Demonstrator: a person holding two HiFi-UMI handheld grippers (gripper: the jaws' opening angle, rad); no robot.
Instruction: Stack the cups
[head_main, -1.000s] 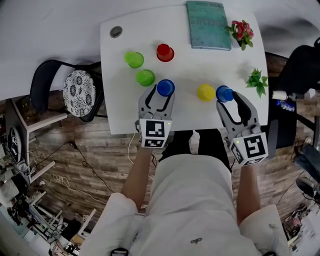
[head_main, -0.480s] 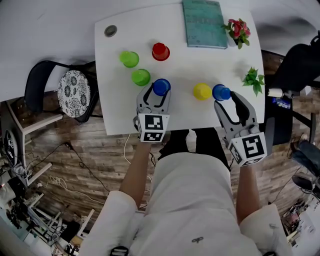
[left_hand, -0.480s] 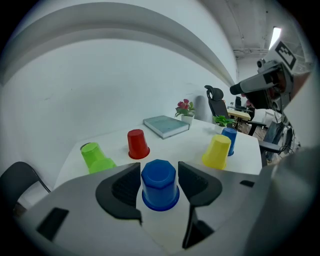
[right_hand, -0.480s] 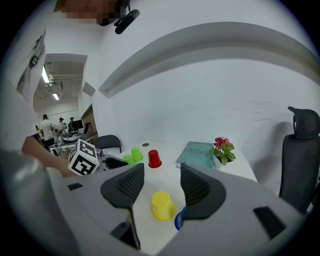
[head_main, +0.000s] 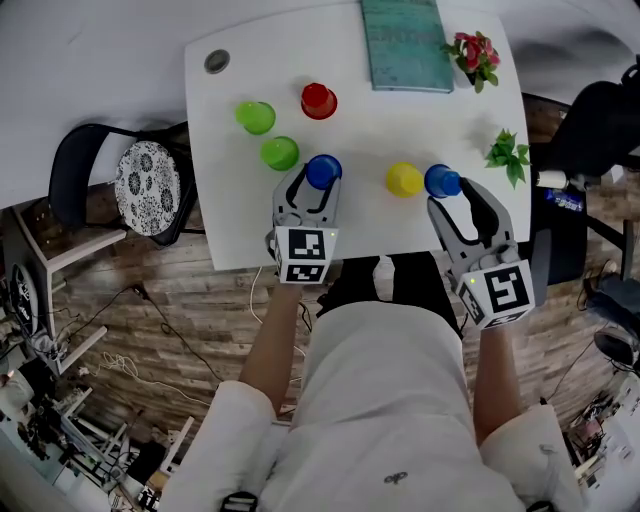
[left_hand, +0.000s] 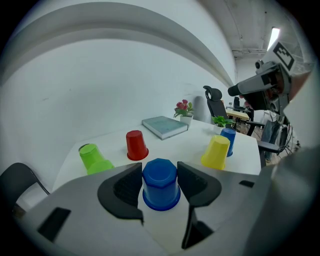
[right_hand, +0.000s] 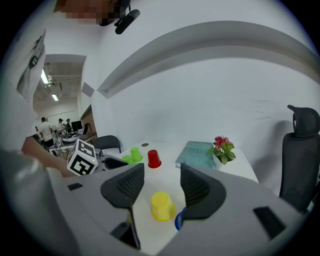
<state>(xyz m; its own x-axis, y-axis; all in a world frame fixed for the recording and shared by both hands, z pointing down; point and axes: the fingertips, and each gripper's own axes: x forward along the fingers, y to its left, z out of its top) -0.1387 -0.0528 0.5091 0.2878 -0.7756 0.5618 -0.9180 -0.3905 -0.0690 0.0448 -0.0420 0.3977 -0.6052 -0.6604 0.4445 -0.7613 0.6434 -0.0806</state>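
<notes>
- Six small plastic cups stand upside down on the white desk (head_main: 380, 130). There are two green cups (head_main: 279, 153) at the left and a red cup (head_main: 318, 101) behind them. A yellow cup (head_main: 404, 179) is in the middle, a blue cup (left_hand: 160, 184) is toward the front edge, and a second blue cup (head_main: 442, 181) is just beside the yellow one. No cup is stacked yet.
- The cups look light, thin-walled and smooth. I judge that a small push will tip or slide them, and a hard squeeze will dent them.
- The sides narrow toward the closed bottom, which is now on top, so a grip placed too high may slip off.
- The best place to hold seems to be the middle of the side wall, one pad on each side, with gentle pressure only.
- The left hand-held gripper (head_main: 318, 190) stands wide, with the blue cup between its jaws.
- Its jaws have just been closing a little. The pads are right beside the cup's wall, and I cannot tell whether they already touch it. No squeeze shows, and the cup rests on the desk.
- The right hand-held gripper (right_hand: 162, 181) is also wide and holds nothing.
- The second blue cup is at its tip, partly hidden behind one jaw and not between the two. The yellow cup shows in the gap, but farther ahead.
</notes>
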